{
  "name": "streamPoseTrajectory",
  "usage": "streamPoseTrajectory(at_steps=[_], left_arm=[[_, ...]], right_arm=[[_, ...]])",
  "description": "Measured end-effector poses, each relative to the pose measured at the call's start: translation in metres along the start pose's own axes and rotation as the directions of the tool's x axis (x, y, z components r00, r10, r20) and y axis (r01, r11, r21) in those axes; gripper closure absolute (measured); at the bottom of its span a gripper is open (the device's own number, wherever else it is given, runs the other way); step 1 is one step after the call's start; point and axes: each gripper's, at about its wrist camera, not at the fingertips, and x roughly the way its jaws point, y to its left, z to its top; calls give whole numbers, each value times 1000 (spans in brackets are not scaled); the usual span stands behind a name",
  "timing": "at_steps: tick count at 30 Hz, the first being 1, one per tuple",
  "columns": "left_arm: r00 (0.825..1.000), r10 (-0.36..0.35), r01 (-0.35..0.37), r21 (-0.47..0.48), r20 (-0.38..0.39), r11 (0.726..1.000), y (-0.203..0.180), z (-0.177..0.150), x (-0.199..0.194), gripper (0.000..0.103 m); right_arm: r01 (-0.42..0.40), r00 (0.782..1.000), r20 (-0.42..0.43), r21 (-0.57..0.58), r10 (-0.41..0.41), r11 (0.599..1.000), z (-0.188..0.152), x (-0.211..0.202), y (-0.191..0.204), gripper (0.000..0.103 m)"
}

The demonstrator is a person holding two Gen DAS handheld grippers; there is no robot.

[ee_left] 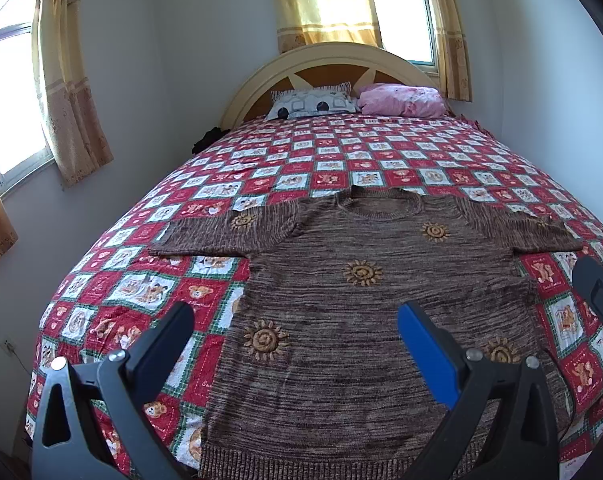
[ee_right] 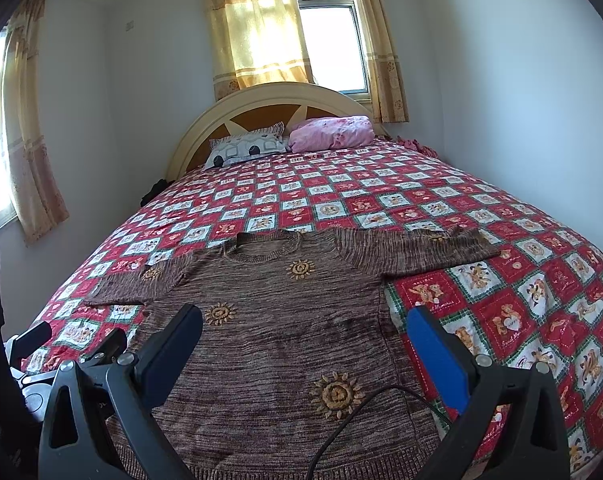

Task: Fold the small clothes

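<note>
garment: one brown knit sweater (ee_left: 365,304) lies flat, face up, on the bed (ee_left: 141,288), neck toward the headboard, hem at the near edge.
sleeves: two, both spread out sideways; the left one (ee_left: 205,232) and the right one (ee_left: 533,232) rest on the quilt.
sun motifs: five embroidered suns counted in the left wrist view, one of them on the left sleeve; five in the right wrist view.
neck: one round ribbed collar (ee_right: 267,246), lying flat.
hem: one ribbed band (ee_left: 301,460) along the near edge of the sweater.
left tool (ee_left: 297,320): two fingers spread wide apart, nothing between them; it hangs above the lower part of the sweater, one finger black (ee_left: 169,336), one with a blue pad (ee_left: 425,352).
right tool (ee_right: 305,324): two fingers wide apart as well, gripping nothing; above the sweater's lower right part, the blue-padded finger (ee_right: 437,356) over the quilt just beside the sweater's side edge.
cable: one thin dark cable (ee_right: 365,408) curves across the sweater near the hem in the right wrist view.
quilt: one, red and white checks with bear pictures (ee_right: 501,320), covers the bed.
pillows: two at the headboard, one white patterned (ee_left: 313,104), one pink (ee_left: 401,100), side by side.
headboard: one, arched, cream and orange (ee_right: 269,104).
windows: two, each with yellow curtains; one behind the headboard (ee_right: 333,40), one on the left wall (ee_left: 9,104).
</note>
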Motion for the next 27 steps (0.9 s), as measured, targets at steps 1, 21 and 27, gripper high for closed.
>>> streamPoseTrajectory(at_steps=[1,21,27], left_arm=[[1000,-1,1,0,-2,1000,-1,0,0,0],[1000,-6,6,6,-12,1000,-3,-3,2,0],[1000,-12,12,9,-22,1000,-3,-4,5,0]], right_arm=[[-1,1000,-1,0,1,1000,0,0,0,1],[-2,1000,-21,-3,2,1000,0,6,-1,1],[4,1000,-27,-7,-4,1000,-1,8,-2,1]])
